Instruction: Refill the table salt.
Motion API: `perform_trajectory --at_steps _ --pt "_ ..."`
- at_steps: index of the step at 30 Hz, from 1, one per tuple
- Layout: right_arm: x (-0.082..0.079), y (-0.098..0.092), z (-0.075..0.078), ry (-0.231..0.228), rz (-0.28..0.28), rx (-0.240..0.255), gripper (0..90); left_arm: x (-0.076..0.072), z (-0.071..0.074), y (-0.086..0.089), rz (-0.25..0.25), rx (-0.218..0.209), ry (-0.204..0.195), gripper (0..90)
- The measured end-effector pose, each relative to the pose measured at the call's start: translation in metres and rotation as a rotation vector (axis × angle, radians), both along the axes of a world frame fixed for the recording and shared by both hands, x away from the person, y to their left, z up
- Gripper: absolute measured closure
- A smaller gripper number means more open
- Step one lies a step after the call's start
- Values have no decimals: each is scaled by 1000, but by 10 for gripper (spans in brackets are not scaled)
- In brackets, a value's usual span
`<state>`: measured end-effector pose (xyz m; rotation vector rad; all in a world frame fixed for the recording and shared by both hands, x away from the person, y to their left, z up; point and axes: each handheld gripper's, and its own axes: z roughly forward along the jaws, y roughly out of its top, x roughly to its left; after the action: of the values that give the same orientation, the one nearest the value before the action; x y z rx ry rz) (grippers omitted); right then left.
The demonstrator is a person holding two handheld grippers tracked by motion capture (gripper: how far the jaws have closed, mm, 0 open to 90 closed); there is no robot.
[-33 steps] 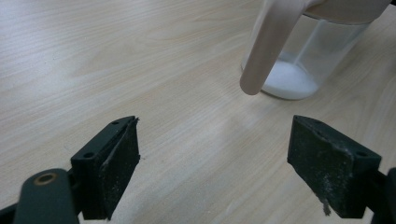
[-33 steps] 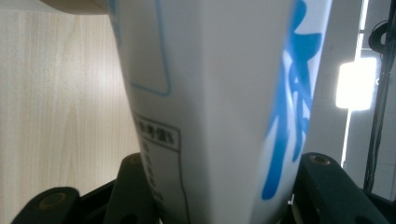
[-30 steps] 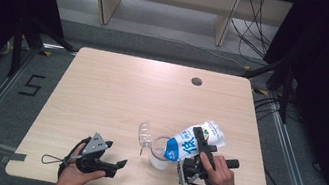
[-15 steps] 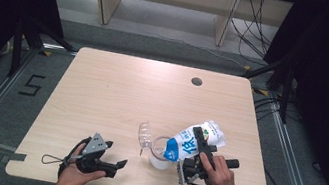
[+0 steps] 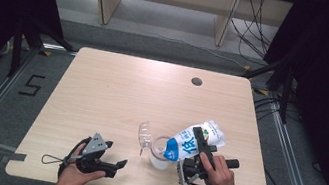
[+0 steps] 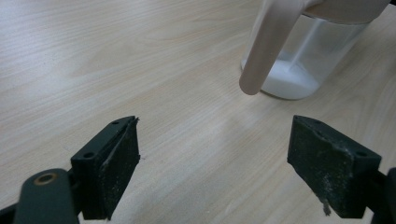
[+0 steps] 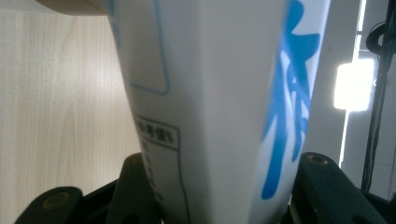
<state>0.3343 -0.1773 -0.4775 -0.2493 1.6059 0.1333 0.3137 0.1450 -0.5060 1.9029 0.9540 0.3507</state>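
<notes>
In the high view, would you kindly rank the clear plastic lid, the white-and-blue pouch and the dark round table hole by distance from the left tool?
1. Clear plastic lid: right of the left tool, beside the jar.
2. White-and-blue pouch: farther right, tilted.
3. Dark round table hole: far side.

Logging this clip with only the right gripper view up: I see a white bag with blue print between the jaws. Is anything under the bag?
Observer: Yes. In the high view the bag, gripped by the right hand-held gripper, is tilted with its lower end over a clear container standing on the table.
Operator: Is there anything in that container?
Observer: The left gripper view shows white powder lying on its bottom; the rest of it looks empty.
</notes>
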Motion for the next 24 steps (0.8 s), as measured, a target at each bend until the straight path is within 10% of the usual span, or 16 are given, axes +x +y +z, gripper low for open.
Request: perform_trajectory --at_steps 24 --pt "0 -1 -3 11 -10 39 593 0 0 0 -2 5 0 162"
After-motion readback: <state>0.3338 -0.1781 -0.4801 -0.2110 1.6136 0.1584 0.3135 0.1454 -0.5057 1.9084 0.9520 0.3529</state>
